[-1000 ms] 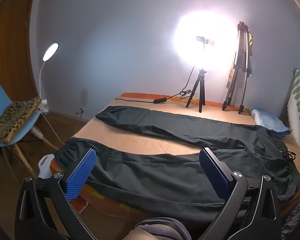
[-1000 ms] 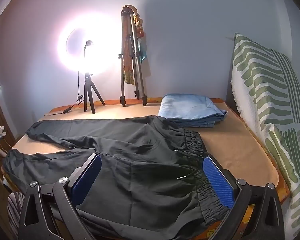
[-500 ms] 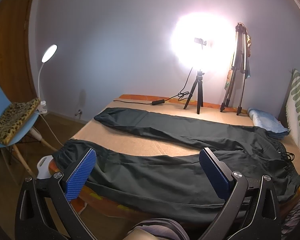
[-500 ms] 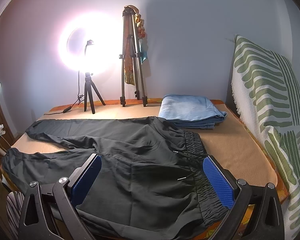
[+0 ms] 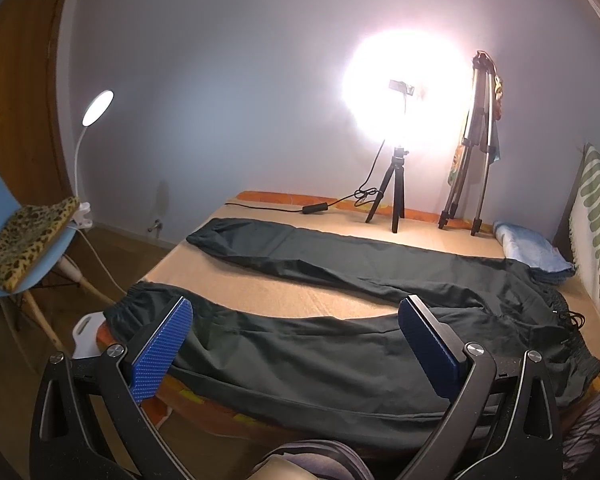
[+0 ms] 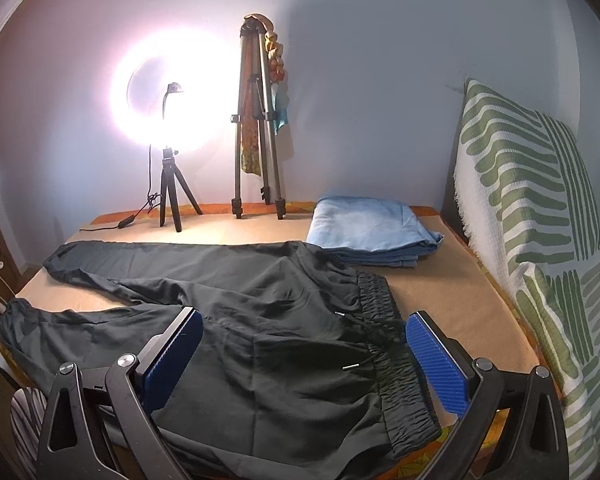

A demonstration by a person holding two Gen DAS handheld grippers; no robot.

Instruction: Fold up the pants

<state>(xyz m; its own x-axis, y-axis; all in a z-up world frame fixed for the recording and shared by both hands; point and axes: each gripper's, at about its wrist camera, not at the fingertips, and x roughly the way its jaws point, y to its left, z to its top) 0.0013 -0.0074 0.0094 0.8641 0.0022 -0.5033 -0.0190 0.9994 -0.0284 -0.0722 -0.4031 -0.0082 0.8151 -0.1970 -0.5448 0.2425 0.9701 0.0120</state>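
Black pants [image 5: 324, 344] lie spread flat on the tan bed [image 5: 260, 288], legs apart in a V toward the left, elastic waistband with drawstring at the right [image 6: 396, 360]. My left gripper [image 5: 296, 320] is open and empty, held above the near leg at the bed's front edge. My right gripper [image 6: 304, 332] is open and empty, held above the hip and waistband area of the pants [image 6: 268, 320].
A ring light on a small tripod [image 5: 396, 200] and a tall folded tripod [image 5: 472, 160] stand at the bed's far side. Folded blue cloth [image 6: 372, 232] lies beyond the waistband. A green-striped cushion [image 6: 540, 240] stands at the right. A blue chair [image 5: 24, 264] and lamp stand at the left.
Both grippers have drawn back and risen slightly, so the pants sit a little lower in view. Nothing was taken hold of.
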